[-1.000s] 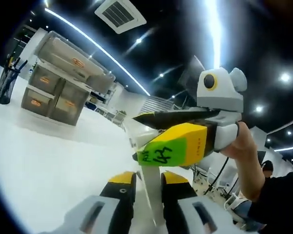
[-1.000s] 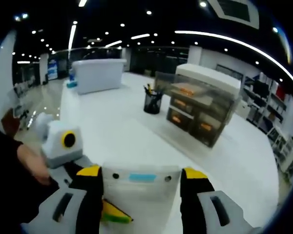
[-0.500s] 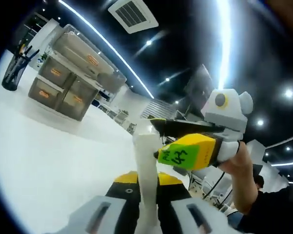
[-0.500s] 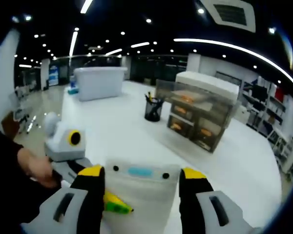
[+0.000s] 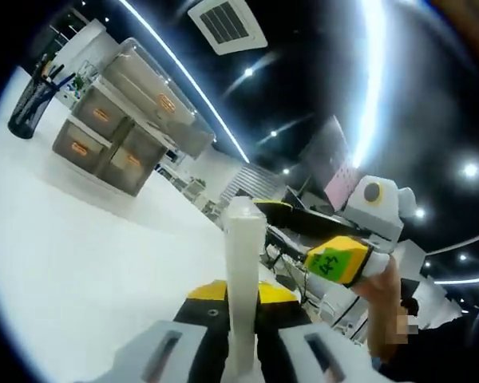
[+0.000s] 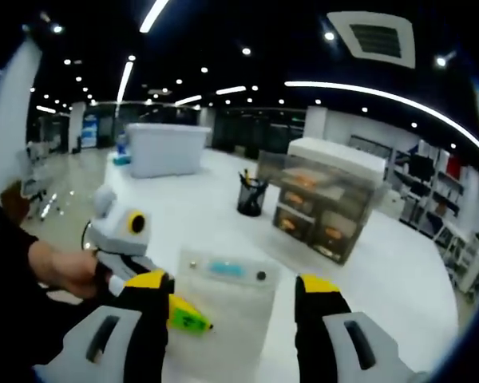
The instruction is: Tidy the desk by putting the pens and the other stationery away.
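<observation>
At the bottom centre of the left gripper view, the left gripper (image 5: 241, 299) pinches the translucent pouch (image 5: 243, 271) edge-on, its long axis running straight up the frame; the right gripper (image 5: 343, 259) hangs at right, clear of it. The right gripper view turns that pouch (image 6: 222, 307) face-on between the right gripper's (image 6: 230, 307) wide, empty jaws, snaps uppermost. Pen cup (image 6: 251, 195) and drawer unit (image 6: 323, 207) stand on the desk (image 6: 191, 211) well beyond.

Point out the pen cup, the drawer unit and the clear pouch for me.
pen cup (image 6: 251, 198), right gripper view, middle of its black mesh wall.
drawer unit (image 6: 326, 209), right gripper view, front of the drawers.
clear pouch (image 6: 222, 309), right gripper view, its flat translucent face.
</observation>
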{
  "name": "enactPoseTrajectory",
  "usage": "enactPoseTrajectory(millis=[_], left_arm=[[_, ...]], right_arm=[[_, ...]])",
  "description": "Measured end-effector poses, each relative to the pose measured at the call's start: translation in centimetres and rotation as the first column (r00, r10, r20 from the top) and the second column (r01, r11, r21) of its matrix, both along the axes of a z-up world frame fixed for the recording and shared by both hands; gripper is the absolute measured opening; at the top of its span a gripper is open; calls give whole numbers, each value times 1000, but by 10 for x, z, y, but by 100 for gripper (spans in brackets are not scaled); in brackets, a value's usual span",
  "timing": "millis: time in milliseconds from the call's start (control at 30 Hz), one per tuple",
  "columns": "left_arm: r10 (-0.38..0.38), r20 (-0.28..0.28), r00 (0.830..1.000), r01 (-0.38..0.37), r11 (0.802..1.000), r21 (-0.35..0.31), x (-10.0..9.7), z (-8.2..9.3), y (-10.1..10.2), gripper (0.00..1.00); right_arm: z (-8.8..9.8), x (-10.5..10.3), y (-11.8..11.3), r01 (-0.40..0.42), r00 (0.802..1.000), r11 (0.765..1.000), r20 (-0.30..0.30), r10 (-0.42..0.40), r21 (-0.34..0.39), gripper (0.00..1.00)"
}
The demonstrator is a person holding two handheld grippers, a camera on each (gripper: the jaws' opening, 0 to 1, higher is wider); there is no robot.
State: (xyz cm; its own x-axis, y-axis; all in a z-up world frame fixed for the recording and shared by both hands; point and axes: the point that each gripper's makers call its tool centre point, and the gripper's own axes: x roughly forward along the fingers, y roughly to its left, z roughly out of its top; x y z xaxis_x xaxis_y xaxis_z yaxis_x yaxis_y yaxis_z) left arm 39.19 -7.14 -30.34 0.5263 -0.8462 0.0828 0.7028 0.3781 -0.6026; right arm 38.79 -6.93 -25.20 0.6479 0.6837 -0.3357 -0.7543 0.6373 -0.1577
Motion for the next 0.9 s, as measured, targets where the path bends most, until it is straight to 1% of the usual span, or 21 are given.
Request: enactPoseTrajectory(millis=[67,100,167,200,233,267,300,333,400,433,467,567,633,700,800,900], left_arm=[[7,-2,1000,-7,1000,-20,2,4,7,11],[25,-3,1000,-25,999,-32,4,6,12,11],[32,2,999,-32,999,-43,5,10,19,11],[35,-16,999,-36,997,-69,6,13,25,11],[32,-26,999,-34,995,-92,7,16,29,11],[28,-49,998,-33,992,-120,7,19,33,11],[27,-60,998,-35,991,-130,8,20,36,11],[26,-59,998,-34,991,-131,9,21,40,11],[34,-65,997,-43,988,-145,10,26,48,11],[32,-70,997,-43,987,-157,11,27,51,11],[31,-73,997,-42,985,-164,11,28,52,11],[23,-90,996,-41,978,-207,11,34,63,11],[29,-84,996,-46,976,-211,10,36,66,11],[28,-93,995,-49,972,-230,10,38,71,11],[16,-118,993,-47,962,-269,10,39,76,11],[-9,-151,989,-40,948,-316,8,41,80,11]], right_arm=[[5,-2,0,0,999,1000,38,1,-6,59],[6,-4,-1,-2,999,1000,54,3,-13,58],[8,-7,0,-16,995,999,97,20,-43,55],[11,-10,2,-29,990,998,136,37,-58,55],[11,-12,2,-32,986,997,161,43,-73,55],[12,-15,3,-36,982,995,183,52,-90,55],[11,-17,4,-42,978,993,200,65,-113,55],[10,-19,5,-46,974,991,213,73,-128,54],[9,-23,5,-39,963,982,255,86,-183,51],[10,-25,7,-42,955,979,279,98,-201,50],[10,-27,8,-43,953,978,286,103,-206,50],[15,-31,12,-53,926,964,347,145,-260,50],[14,-36,17,-64,902,949,389,187,-309,51],[11,-40,20,-62,891,937,404,208,-345,53],[6,-38,19,-42,868,911,436,237,-410,55],[-1,-43,22,-41,844,886,459,277,-461,55]])
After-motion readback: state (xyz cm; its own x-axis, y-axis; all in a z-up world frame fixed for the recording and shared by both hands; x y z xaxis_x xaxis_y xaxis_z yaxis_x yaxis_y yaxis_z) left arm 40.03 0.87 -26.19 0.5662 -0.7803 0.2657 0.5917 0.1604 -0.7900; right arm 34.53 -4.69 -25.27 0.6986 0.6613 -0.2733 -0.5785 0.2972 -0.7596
